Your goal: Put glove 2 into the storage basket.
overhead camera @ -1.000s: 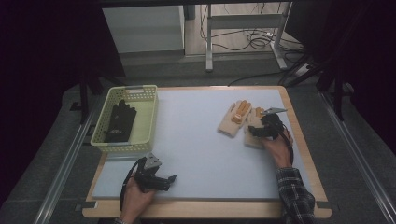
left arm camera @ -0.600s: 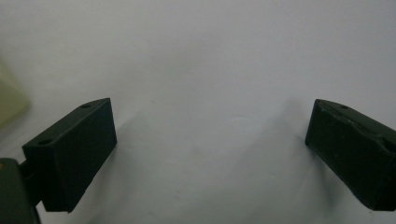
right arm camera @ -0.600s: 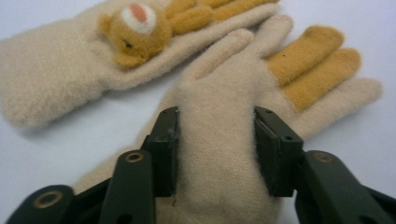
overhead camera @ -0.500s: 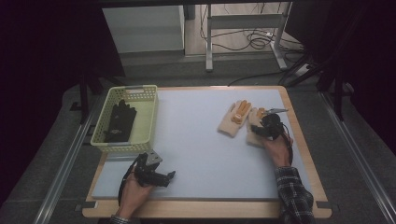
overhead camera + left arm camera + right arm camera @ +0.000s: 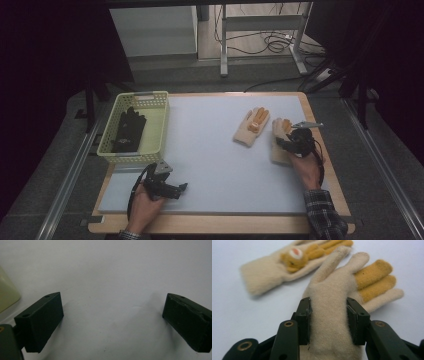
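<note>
The right tongs have just been closing and now pinch the cream glove at the right of the surface, so it seems ready to lift. The left tongs stand wide open, holding nothing, near the basket.

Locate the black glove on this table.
In the high view, the black glove lies inside the yellow basket at the table's left, above the left gripper.

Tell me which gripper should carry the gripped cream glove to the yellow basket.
Right. The right gripper already clamps the cream glove; earlier frames show its jaws closing on it. The left gripper sits open and empty near the yellow basket.
</note>
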Demonstrator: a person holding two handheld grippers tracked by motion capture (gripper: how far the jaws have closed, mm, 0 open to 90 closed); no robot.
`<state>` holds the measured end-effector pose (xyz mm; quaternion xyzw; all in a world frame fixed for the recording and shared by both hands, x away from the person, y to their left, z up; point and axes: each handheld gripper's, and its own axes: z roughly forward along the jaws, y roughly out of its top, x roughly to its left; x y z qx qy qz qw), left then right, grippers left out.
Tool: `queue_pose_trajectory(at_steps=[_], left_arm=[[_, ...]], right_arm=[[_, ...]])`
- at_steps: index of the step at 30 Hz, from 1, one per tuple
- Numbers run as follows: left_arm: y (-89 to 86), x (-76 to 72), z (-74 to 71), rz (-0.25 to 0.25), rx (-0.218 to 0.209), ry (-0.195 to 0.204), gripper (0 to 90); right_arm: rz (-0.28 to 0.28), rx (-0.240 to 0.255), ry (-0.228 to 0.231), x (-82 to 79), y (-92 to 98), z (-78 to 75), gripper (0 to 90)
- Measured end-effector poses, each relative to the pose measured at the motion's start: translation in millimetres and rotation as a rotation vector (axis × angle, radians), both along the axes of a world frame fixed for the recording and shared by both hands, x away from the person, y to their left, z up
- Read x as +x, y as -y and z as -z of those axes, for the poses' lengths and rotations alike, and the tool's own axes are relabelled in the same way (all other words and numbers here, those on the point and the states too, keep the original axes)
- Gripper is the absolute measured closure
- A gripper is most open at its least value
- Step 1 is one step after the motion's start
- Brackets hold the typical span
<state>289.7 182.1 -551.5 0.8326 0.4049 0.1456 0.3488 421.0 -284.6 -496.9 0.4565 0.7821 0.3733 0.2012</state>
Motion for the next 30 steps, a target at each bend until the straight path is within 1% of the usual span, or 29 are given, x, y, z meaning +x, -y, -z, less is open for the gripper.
queue_pose_trajectory(at_steps=[2, 4, 7, 10, 15, 17, 20, 23, 24, 26, 28, 30], left_arm=[[0.0, 0.0, 0.0, 0.0, 0.0, 0.0, 3.5], [0.0, -0.1, 0.0, -0.001, 0.0, 0.0, 3.6], [0.0, -0.1, 0.0, 0.0, 0.001, 0.0, 3.6], [0.0, -0.2, 0.0, 0.0, 0.001, 0.001, 3.6], [0.1, -0.3, 0.1, -0.002, -0.001, 0.001, 3.6], [0.1, -0.3, 0.1, -0.001, 0.0, 0.002, 3.6], [0.0, -0.3, 0.1, -0.001, 0.0, 0.003, 3.7], [0.0, -0.4, 0.1, -0.002, 0.0, 0.002, 3.7], [0.0, -0.4, 0.1, -0.002, 0.0, 0.002, 3.7], [0.2, -0.5, 0.2, -0.004, -0.003, 0.003, 3.7], [0.2, -0.5, 0.2, -0.004, -0.004, 0.003, 3.7], [0.2, -0.5, 0.2, -0.004, -0.003, 0.003, 3.8]], right_arm=[[-0.015, 0.004, 0.015, -10.6, 1.1, -3.8, 59.1], [-0.037, 0.015, 0.027, -22.6, -1.7, -7.3, 59.0], [-0.096, 0.041, 0.034, -40.3, -13.3, -10.8, 58.8], [-0.155, 0.027, 0.045, -56.6, -34.6, -12.2, 58.6], [-0.26, 0.038, 0.032, -75.2, -79.0, -9.2, 58.3], [-0.295, 0.033, 0.023, -79.8, -97.1, -6.8, 58.2], [-0.332, 0.022, 0.006, -84.1, -121.7, -2.0, 58.1], [-0.35, 0.0, 0.002, -85.2, -141.9, 6.3, 57.8], [-0.354, -0.007, -0.009, -84.3, -149.7, 12.5, 56.8], [-0.35, -0.013, -0.031, -82.2, -156.6, 21.1, 52.8], [-0.358, -0.009, -0.05, -80.6, -159.9, 26.3, 44.2], [-0.367, -0.004, -0.04, -81.4, -158.9, 24.5, 39.0]])
